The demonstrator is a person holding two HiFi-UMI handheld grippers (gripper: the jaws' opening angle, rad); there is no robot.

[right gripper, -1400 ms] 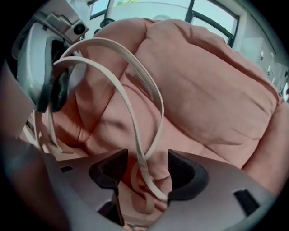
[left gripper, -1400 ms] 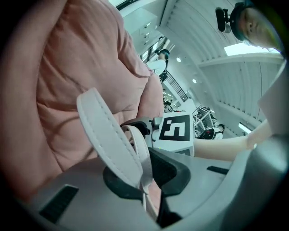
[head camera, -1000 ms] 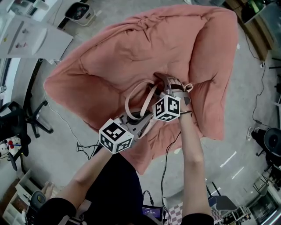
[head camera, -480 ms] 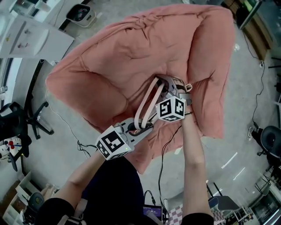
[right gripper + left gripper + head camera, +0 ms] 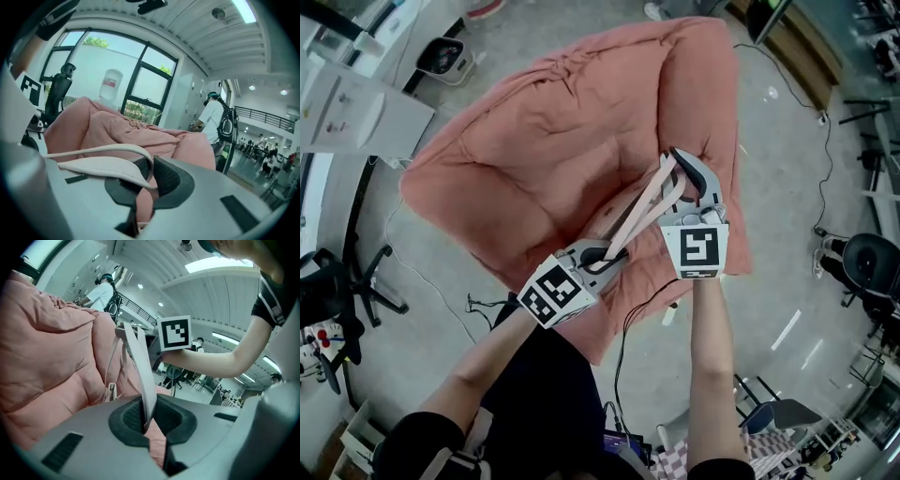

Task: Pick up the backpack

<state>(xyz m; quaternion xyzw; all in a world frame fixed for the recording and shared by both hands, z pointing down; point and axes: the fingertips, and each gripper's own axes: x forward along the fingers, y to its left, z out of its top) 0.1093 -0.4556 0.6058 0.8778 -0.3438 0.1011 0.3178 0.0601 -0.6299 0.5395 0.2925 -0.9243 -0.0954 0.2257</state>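
Observation:
Two pale pink backpack straps [image 5: 639, 211] run taut between my grippers over a big salmon beanbag [image 5: 544, 141]. The backpack's body is hidden under my right gripper. My left gripper [image 5: 603, 257] is shut on one strap [image 5: 140, 366], which rises from between its pads [image 5: 129, 418]. The right gripper [image 5: 677, 161] is higher and farther out; its jaws have just been closing and now pinch the other strap [image 5: 103, 166] at its loop. The right gripper's marker cube [image 5: 174, 333] shows in the left gripper view.
A white cabinet [image 5: 356, 108] and a black office chair [image 5: 337, 281] stand at the left. Another black chair [image 5: 872, 272] is at the right. Cables [image 5: 478, 305] trail on the grey floor. A person in white [image 5: 213, 117] stands far off.
The right gripper has risen and swung up-right with its strap, pulling both straps straight. The left gripper has lifted a little and rolled, still holding its strap.

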